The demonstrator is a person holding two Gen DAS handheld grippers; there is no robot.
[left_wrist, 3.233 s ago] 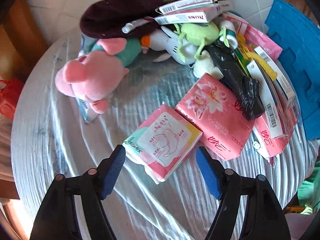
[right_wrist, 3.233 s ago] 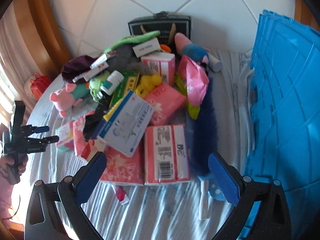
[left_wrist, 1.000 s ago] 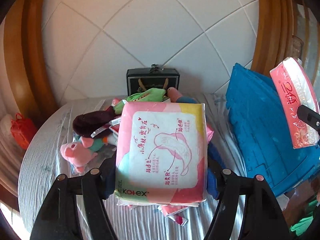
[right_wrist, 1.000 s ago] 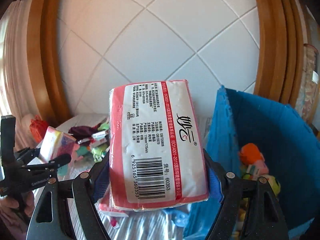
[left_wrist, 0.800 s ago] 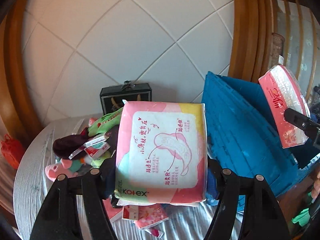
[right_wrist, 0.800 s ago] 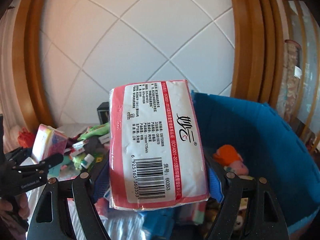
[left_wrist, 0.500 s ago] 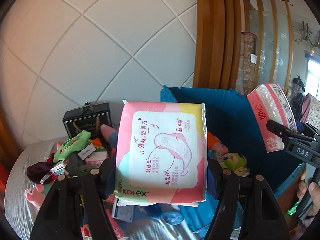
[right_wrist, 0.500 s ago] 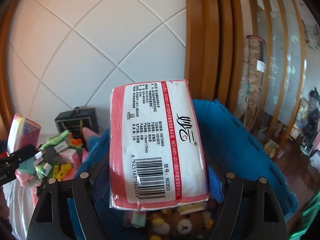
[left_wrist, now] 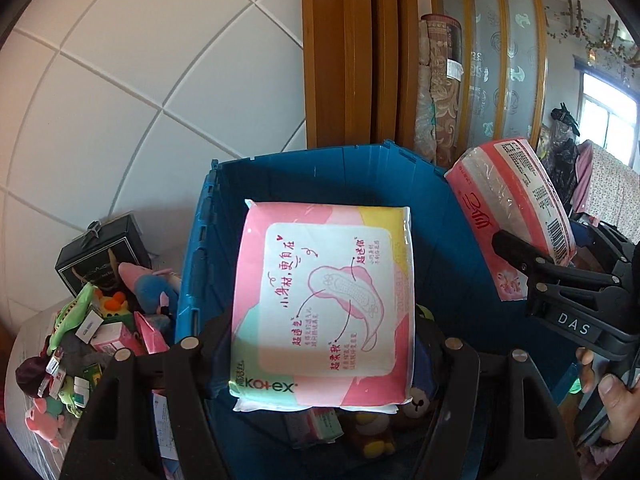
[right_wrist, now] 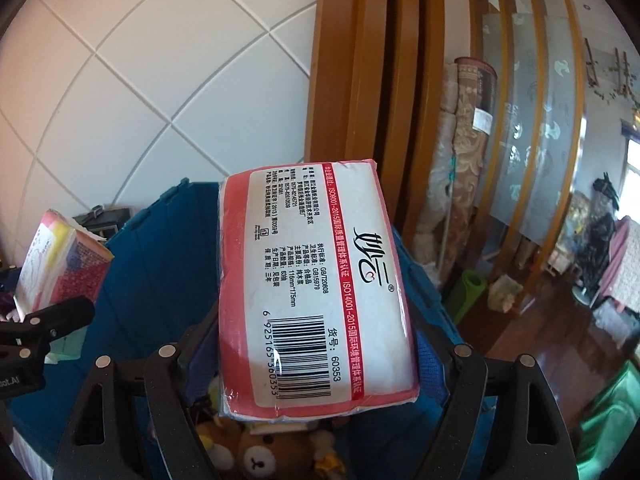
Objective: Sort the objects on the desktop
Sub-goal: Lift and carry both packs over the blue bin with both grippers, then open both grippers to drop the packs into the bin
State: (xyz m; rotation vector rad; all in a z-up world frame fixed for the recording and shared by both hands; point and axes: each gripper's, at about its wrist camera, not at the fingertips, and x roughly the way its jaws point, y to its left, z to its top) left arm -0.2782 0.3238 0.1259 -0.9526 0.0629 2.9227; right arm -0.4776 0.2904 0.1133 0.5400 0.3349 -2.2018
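- The blue crate (left_wrist: 320, 184) had come to fill both views; a second before, the cluttered tabletop (left_wrist: 24, 344) had been in front, and now it sat off to the left with its heap of boxes and toys.
- The left gripper (left_wrist: 324, 344) had carried the pink pad pack (left_wrist: 324, 300) over the crate's open top, jaws clamped on its 2 sides.
- The right gripper (right_wrist: 316, 356) held the red tissue pack (right_wrist: 316, 296) above the crate too, jaws pressed on it and barely eased.
- A brown teddy (right_wrist: 256, 456) and other toys already lay in the bottom.
- To my eye, both packs were placed for dropping in; only the release was left.
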